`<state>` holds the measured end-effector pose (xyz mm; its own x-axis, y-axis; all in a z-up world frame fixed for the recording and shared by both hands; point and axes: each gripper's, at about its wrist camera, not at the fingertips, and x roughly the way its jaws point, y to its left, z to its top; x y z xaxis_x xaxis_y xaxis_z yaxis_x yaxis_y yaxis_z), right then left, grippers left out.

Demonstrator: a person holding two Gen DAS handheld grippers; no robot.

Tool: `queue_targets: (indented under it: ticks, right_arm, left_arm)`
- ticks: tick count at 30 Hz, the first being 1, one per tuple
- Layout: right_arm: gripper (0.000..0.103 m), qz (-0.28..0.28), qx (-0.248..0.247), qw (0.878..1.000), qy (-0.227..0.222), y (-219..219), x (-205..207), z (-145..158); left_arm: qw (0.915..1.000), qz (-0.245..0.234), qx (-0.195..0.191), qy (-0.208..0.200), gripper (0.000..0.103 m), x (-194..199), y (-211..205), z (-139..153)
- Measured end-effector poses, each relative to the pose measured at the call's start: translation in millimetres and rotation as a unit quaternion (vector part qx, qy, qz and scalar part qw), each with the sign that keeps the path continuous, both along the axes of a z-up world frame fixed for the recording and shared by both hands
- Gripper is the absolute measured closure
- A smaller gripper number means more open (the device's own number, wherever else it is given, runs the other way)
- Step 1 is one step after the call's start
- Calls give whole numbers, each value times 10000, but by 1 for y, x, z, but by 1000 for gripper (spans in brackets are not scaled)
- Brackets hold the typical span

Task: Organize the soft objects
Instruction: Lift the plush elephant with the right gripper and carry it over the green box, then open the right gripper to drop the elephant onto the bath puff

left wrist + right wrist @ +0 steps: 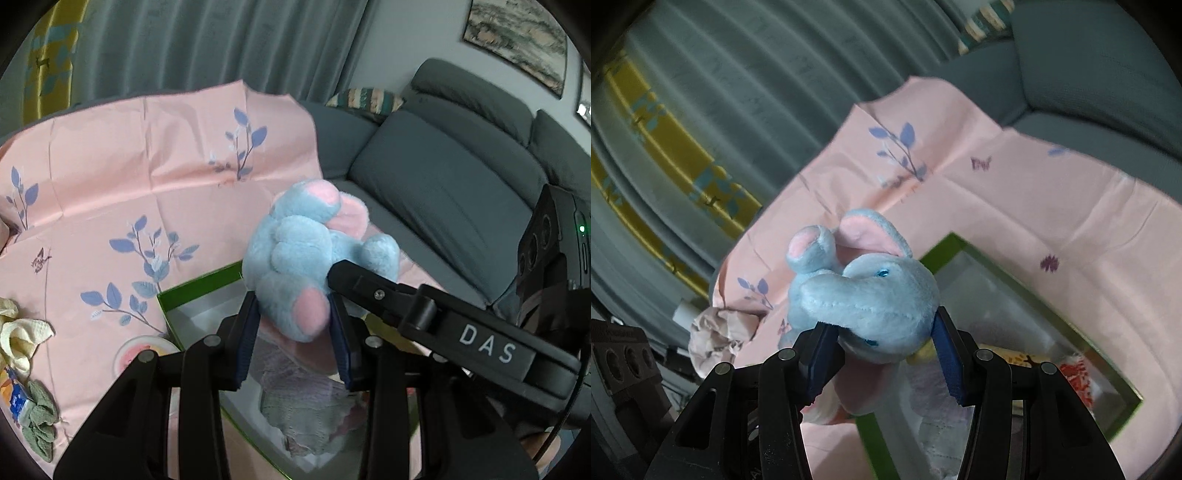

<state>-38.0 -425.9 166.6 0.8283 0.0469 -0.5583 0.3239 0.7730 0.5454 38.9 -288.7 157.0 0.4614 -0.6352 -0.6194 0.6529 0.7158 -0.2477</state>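
Two tongs grip one plush elephant (310,258): left tongs (295,332) pinch a foot, right tongs (882,343) its head; light, squashy, best held by the body

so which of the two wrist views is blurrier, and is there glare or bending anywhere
Right wrist view: softer overall, the grey pleated curtain smeared and bowed into curves by the fisheye. Left wrist view: sharper, the fluffy blue and pink plush elephant and pink leaf-print cloth crisp, edges dark-vignetted. Light is flat, with dull sheen on the green-rimmed box floor.
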Motion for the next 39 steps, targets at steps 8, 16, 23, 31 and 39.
queue_targets:
  ticks: [8, 16, 23, 31, 39]
  right_arm:
    - [49, -111, 340, 9989, 319, -23, 14, -34]
    - [49, -229, 427, 9970, 600, -32, 18, -53]
    - [49, -304, 486, 9955, 756, -36, 21, -61]
    - [49, -370, 434, 9940, 939, -37, 23, -63]
    - [49, -379, 254, 9946, 932, -35, 18, -55]
  left_arm:
    - [9992, 16, 261, 298, 67, 16, -21, -30]
    - [9976, 40, 454, 513, 67, 25, -32, -51]
    - [9962, 55, 518, 696, 67, 28, -36, -60]
    - [9948, 60, 562, 850, 67, 28, -38, -65]
    - [9948, -17, 586, 838, 59, 21, -35, -61]
